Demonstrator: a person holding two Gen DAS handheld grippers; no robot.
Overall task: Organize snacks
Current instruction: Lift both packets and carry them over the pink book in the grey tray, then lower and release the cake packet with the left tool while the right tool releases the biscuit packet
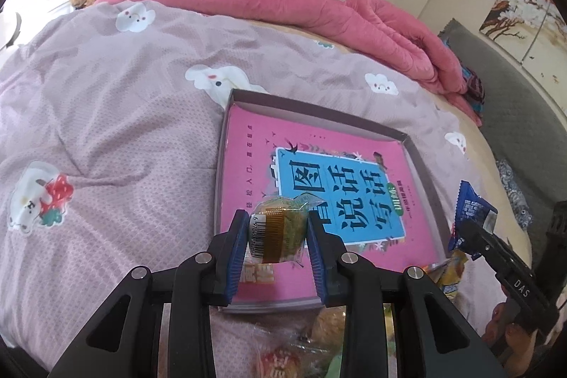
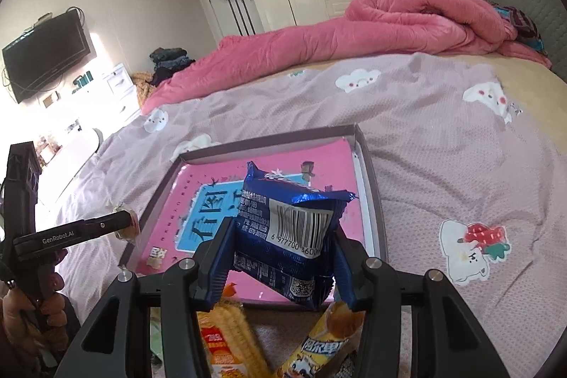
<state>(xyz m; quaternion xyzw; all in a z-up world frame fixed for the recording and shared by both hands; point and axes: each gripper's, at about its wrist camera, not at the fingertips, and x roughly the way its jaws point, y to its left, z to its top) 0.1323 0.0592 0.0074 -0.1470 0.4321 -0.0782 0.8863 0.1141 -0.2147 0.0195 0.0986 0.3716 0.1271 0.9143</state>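
Now, at nine o'clock, the left gripper (image 1: 277, 238) pinches a round wrapped cake (image 1: 278, 231) between its fingers, poised above the shallow box (image 1: 421, 165) on the bed (image 1: 106, 116). Over at three o'clock, the right gripper (image 2: 283, 266) clamps a blue snack packet (image 2: 288, 229) above that box too, both apparently meant for dropping in. Loose snacks (image 2: 230, 335) wait at six.

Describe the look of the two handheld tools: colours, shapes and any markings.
Both are black plastic with blue ribbed pads and silver pivot bolts on angular linkage arms. The left tool carries white "GenRobot.AI" lettering on its side, seen from the right wrist view. The right tool shows "DAS" on its body.
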